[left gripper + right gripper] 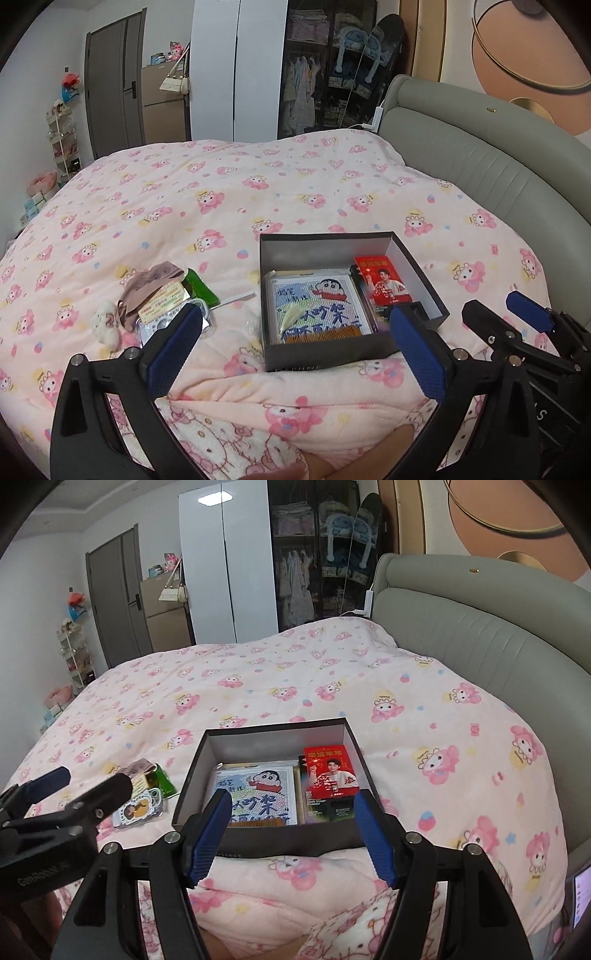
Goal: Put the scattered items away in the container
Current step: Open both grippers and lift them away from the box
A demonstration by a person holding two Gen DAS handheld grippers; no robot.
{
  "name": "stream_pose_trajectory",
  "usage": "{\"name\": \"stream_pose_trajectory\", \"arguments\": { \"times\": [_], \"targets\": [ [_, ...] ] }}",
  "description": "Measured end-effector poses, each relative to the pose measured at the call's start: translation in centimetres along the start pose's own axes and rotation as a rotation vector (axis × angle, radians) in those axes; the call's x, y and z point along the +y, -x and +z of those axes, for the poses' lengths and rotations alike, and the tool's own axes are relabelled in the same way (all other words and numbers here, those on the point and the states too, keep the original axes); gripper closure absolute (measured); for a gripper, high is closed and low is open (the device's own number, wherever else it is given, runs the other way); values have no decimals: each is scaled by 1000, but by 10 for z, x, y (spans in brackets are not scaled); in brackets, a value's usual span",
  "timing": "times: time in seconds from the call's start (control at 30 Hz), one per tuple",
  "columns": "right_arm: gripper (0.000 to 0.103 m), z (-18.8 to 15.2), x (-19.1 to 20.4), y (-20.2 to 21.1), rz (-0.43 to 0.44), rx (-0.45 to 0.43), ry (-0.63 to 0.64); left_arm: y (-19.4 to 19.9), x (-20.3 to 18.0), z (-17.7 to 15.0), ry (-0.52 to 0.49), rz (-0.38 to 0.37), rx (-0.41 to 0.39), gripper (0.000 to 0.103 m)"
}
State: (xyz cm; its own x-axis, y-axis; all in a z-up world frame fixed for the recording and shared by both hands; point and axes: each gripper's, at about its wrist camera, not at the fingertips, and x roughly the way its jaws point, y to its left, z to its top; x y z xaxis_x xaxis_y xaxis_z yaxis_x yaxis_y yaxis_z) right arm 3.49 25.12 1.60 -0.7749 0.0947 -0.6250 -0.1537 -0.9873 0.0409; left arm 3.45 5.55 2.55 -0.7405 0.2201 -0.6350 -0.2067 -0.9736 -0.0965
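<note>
A black open box (pixel 347 356) (pixel 269 845) sits on the pink bedspread. Inside lie a cartoon picture pack (pixel 314 306) (pixel 258 790), a red packet (pixel 382 280) (pixel 330 771) and a wooden comb (pixel 321 330). Left of the box lies a pile: a beige mask (pixel 147 284), a green packet (pixel 199 286) (pixel 162 781), a card (pixel 162 299), a phone case (pixel 138 808), a white plush (pixel 107 321). My left gripper (pixel 291 332) is open and empty, hovering between pile and box. My right gripper (pixel 291 812) is open and empty above the box's near wall.
The bed has a grey-green padded headboard (pixel 480 147) on the right. A white wardrobe (pixel 236 70) and a door (pixel 110 81) stand beyond the bed. A thin white stick (pixel 236 297) lies by the green packet.
</note>
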Motion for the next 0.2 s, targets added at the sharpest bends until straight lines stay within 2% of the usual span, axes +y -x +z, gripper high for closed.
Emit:
{"name": "stream_pose_trajectory", "arguments": {
  "times": [0.2],
  "targets": [
    [37, -6, 5, -6, -1, 23, 2, 1, 0, -5, -5, 18, 1, 1]
  ]
}}
